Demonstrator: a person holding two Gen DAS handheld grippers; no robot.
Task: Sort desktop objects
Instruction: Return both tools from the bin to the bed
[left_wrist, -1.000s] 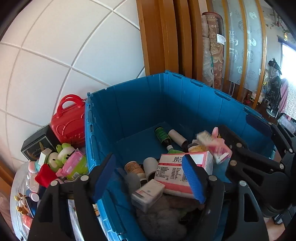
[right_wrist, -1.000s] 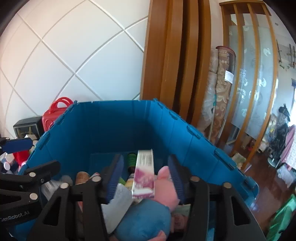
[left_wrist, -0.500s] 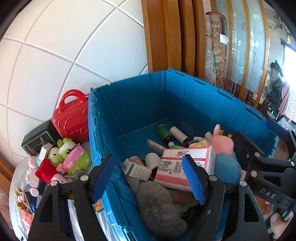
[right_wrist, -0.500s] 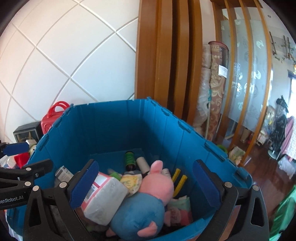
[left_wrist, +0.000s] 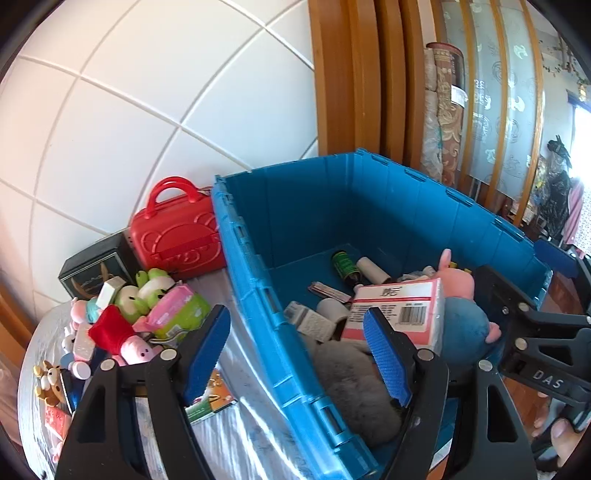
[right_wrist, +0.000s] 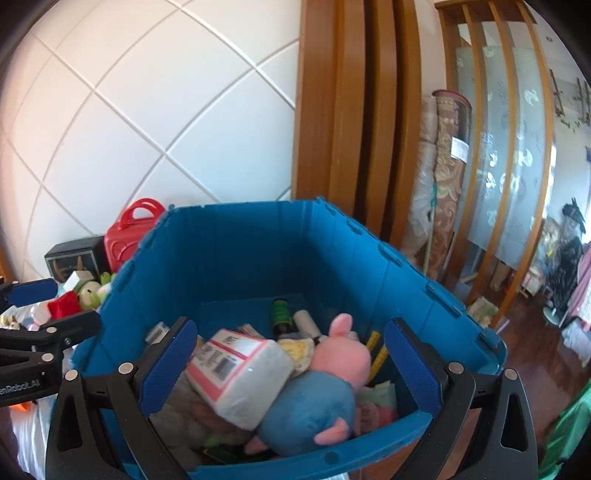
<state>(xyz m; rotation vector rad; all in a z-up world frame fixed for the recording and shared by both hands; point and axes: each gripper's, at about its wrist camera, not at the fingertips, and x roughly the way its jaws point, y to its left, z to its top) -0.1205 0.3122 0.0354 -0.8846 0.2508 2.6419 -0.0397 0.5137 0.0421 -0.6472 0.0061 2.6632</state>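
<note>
Left gripper (left_wrist: 297, 349): jaws spread, nothing held, poised over the bin's near left wall.
Right gripper (right_wrist: 286, 363): jaws fully spread, nothing gripped, held above the bin.
Bin (right_wrist: 236, 254): blue, standing beside the table pile.
Box (right_wrist: 236, 363): pink-and-white, lying in the bin against the plush pig (right_wrist: 321, 384).
Bottle (right_wrist: 280, 312): green, seen at the bin's far end.
Toys (left_wrist: 140, 310): heaped left of the bin, before a red case (left_wrist: 177, 236).

my left gripper (left_wrist: 295, 350) tilts downward, its blue pads parted with nothing clamped between them. my right gripper (right_wrist: 291, 365) stands at its widest, empty too, angled gently down. a bit of my right hand (left_wrist: 557, 439) shows at its handle.
</note>
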